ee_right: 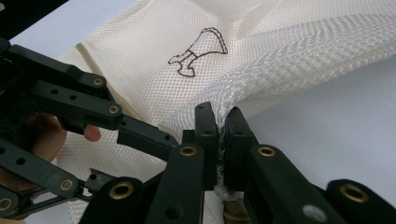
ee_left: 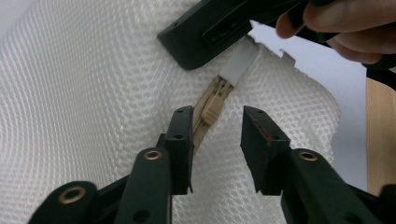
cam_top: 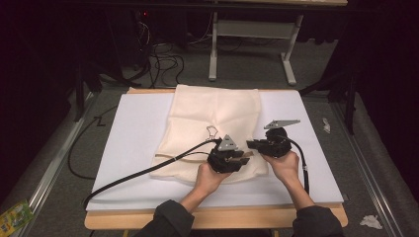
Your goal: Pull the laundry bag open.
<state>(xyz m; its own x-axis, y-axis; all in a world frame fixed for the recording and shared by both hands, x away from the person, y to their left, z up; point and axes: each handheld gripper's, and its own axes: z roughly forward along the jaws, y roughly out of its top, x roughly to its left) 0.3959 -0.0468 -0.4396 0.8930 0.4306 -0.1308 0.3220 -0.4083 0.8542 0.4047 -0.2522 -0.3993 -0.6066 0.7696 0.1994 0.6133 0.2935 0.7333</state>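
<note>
A cream mesh bag (cam_top: 212, 113) lies flat on a white board (cam_top: 133, 143), with a small brown figure (ee_right: 198, 58) printed on it. Its beige zipper pull (ee_left: 212, 109) sits near the bag's near edge. My left gripper (ee_left: 217, 123) is open, its jaws on either side of the pull without pressing it. My right gripper (ee_right: 222, 123) is shut on the bag's mesh edge right beside the zipper end. In the left gripper view a white tab (ee_left: 238, 63) of the bag runs under its jaws. In the high view the left gripper (cam_top: 244, 157) and the right gripper (cam_top: 250, 144) meet tip to tip.
The board rests on a wooden table (cam_top: 212, 217). The left gripper's cable (cam_top: 143, 173) trails off to the left over the board. On the floor are cables (cam_top: 163, 64), a white desk frame (cam_top: 252, 29), crumpled paper (cam_top: 370, 221) and a green packet (cam_top: 15, 215).
</note>
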